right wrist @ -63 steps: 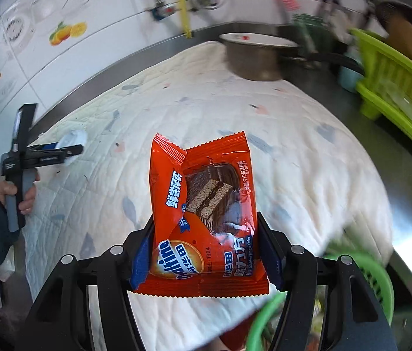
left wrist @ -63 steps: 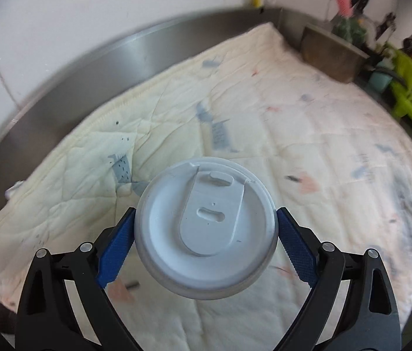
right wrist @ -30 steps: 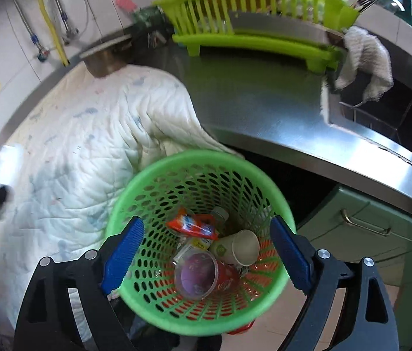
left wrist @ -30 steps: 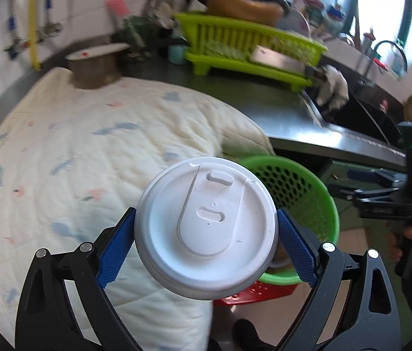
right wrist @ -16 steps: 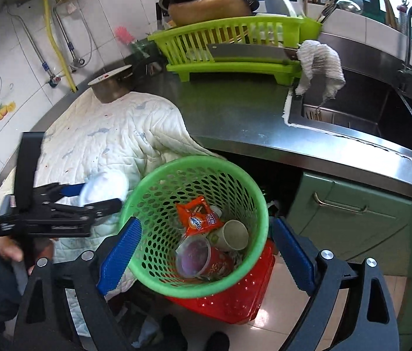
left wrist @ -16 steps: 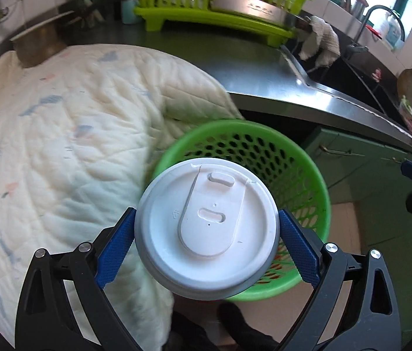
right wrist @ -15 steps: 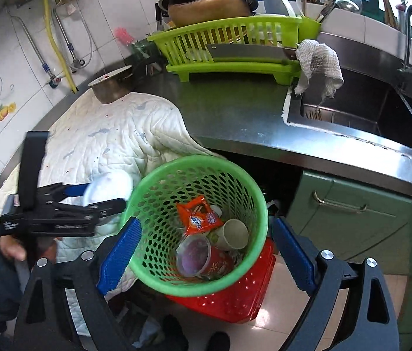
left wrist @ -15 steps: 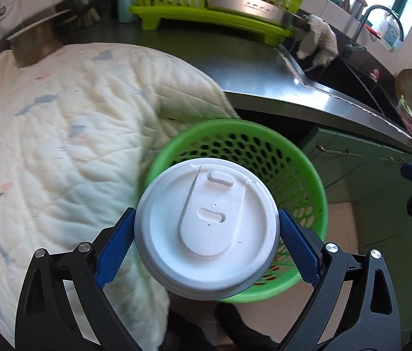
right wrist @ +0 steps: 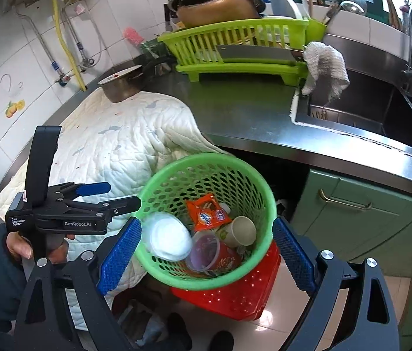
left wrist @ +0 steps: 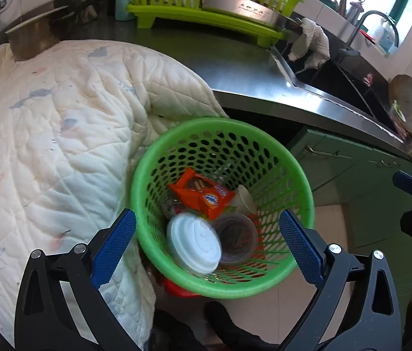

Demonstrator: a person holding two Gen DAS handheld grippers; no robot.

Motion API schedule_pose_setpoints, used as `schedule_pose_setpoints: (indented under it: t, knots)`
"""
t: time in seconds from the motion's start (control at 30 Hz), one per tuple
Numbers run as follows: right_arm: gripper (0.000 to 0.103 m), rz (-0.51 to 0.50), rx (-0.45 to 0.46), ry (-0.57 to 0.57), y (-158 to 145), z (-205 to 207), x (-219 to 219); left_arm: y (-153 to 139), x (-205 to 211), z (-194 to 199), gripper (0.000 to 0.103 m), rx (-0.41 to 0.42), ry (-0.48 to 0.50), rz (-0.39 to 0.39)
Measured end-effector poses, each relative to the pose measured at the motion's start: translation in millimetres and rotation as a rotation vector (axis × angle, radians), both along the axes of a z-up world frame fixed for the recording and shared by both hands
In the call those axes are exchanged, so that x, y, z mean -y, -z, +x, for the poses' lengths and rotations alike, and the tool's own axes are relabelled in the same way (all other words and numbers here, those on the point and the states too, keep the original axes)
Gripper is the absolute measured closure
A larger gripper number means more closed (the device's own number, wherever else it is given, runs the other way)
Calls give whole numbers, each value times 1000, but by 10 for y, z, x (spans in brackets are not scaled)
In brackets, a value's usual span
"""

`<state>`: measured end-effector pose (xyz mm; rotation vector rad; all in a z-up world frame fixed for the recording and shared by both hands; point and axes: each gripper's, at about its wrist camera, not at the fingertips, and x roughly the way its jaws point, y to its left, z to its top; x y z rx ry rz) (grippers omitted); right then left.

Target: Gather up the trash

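Note:
A green mesh basket (left wrist: 279, 163) sits on the floor beside the counter and holds trash. The white lidded cup (left wrist: 194, 244) lies in it, next to an orange snack wrapper (left wrist: 203, 194), a clear cup (left wrist: 235, 235) and a paper cup (left wrist: 245, 197). My left gripper (left wrist: 207, 239) is open and empty above the basket. My right gripper (right wrist: 206, 253) is open and empty, also over the basket (right wrist: 206, 163). The white cup (right wrist: 169, 238), the wrapper (right wrist: 207, 212) and the left gripper (right wrist: 112, 196) show in the right wrist view.
A quilted white cloth (left wrist: 45, 122) covers the steel counter (left wrist: 244, 73) on the left. A lime dish rack (left wrist: 206, 5) and a pot (left wrist: 30, 39) stand at the back. A sink (right wrist: 361, 108) lies right. A red basket (right wrist: 235, 295) sits under the green one.
My left gripper has opened and let go of the white lidded cup, which has dropped into the green basket. The right gripper stays open over the basket.

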<state>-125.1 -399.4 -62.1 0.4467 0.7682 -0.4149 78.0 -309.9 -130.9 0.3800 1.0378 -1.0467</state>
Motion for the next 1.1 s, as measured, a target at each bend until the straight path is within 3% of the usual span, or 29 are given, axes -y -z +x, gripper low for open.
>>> schedule_pose_setpoints:
  t: [0.37,0.93,1.1]
  knots:
    - [15,0,17,-72,-54,159,-229,-385,-453,25,6,66,-103,-54]
    - [11,-28,4,-250,-236,660,-797,-1029,-1649,-17,6,273,-426,-82]
    - [10,-86,1,-292,-361,733,-996,-1129,-1919,-77,5,299,-511,-78]
